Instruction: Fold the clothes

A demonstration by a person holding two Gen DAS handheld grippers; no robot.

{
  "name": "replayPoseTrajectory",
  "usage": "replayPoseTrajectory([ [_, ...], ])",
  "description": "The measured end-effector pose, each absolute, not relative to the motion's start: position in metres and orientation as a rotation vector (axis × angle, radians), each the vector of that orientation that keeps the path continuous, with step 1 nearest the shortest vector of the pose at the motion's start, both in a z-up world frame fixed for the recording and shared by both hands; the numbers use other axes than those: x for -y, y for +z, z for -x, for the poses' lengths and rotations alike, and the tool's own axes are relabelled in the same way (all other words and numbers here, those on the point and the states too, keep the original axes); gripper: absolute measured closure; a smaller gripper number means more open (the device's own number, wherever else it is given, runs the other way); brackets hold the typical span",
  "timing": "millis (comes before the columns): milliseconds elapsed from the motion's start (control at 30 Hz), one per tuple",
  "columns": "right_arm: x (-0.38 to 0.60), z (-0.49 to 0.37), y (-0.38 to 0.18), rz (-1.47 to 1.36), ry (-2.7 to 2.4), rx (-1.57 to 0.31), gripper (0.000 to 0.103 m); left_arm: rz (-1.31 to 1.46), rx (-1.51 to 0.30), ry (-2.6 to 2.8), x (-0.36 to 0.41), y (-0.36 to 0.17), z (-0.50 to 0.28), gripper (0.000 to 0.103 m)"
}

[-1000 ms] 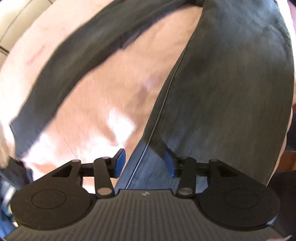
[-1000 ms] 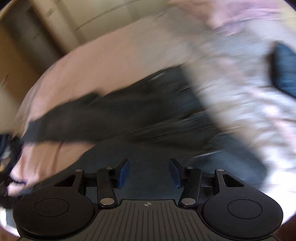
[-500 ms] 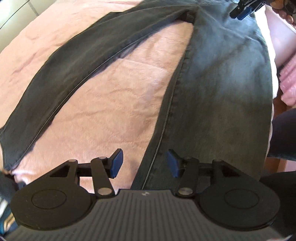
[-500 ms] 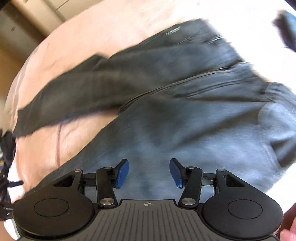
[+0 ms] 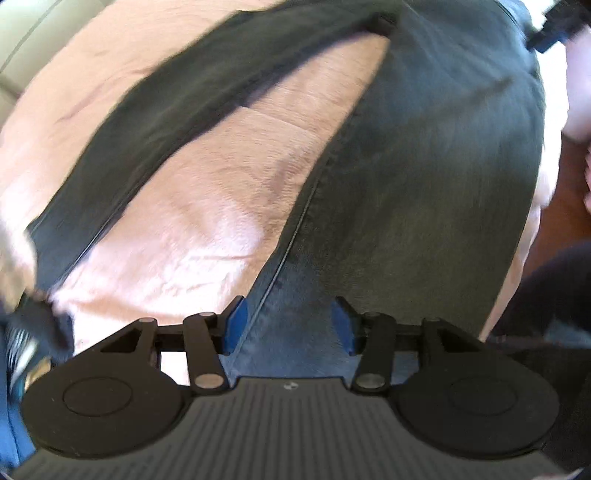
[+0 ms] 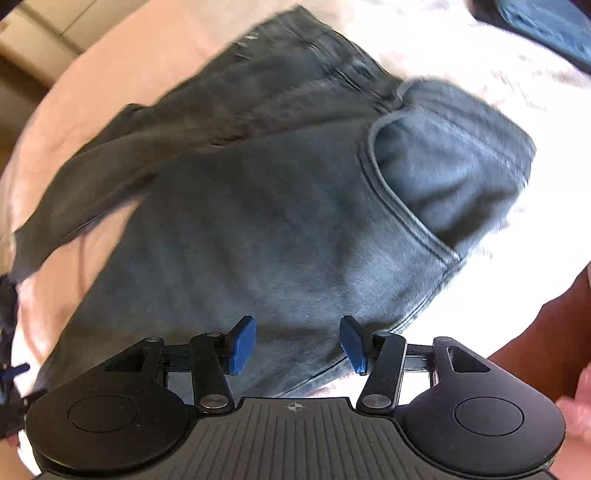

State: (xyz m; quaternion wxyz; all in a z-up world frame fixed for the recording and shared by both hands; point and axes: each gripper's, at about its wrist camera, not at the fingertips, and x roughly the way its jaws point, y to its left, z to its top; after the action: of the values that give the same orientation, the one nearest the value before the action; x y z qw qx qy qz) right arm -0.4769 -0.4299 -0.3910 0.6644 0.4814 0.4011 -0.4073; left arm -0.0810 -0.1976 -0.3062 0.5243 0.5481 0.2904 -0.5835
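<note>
While both frames are motion-blurred, the layout reads fine: dark grey jeans (image 5: 424,177) lie spread flat on a pink blanket (image 5: 229,192), legs splayed in a V with bare blanket between them. In the left view another dark garment (image 5: 546,295) sits off the blanket edge at 3 o'clock, a striped cloth heap (image 5: 18,347) at 8 o'clock, and the other tool pokes in at 1 o'clock. In the right view a blue folded garment (image 6: 546,22) lies at 1 o'clock on the sunlit, washed-out part of the blanket (image 6: 480,51); a bit of skin shows at 4 o'clock, too little to identify. Nothing blocks either tool. The jeans are faded denim, matte, with a raised stitched side seam, a curved front pocket opening and a waistband; the blanket is soft, with slight creases. The left gripper (image 5: 288,325) is spread wide, holding nothing, hovering over the near leg's hem end with the side seam running up from between its blue pads toward 12. The right gripper (image 6: 297,343) is also spread and unloaded, over the hip area of the jeans (image 6: 258,229); the outer edge crosses under its right pad, pocket at 1 o'clock.
</note>
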Motion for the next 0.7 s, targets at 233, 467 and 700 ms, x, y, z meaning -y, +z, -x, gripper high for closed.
replayPoseTrajectory([
  [233, 0.425, 0.477, -0.366, -0.985, -0.803, -0.922, 0.027, -1.22, -0.742, -1.275, 0.141, -0.273, 0.11, 0.055],
  [467, 0.4, 0.476, -0.332, -0.928, -0.806, -0.902, 0.027, -1.173, -0.715, -1.246, 0.104, -0.258, 0.096, 0.053],
  [700, 0.35, 0.451, -0.306, -0.895, -0.905, -0.848, 0.027, -1.161, -0.619, -1.346, 0.078, -0.247, 0.044, 0.052],
])
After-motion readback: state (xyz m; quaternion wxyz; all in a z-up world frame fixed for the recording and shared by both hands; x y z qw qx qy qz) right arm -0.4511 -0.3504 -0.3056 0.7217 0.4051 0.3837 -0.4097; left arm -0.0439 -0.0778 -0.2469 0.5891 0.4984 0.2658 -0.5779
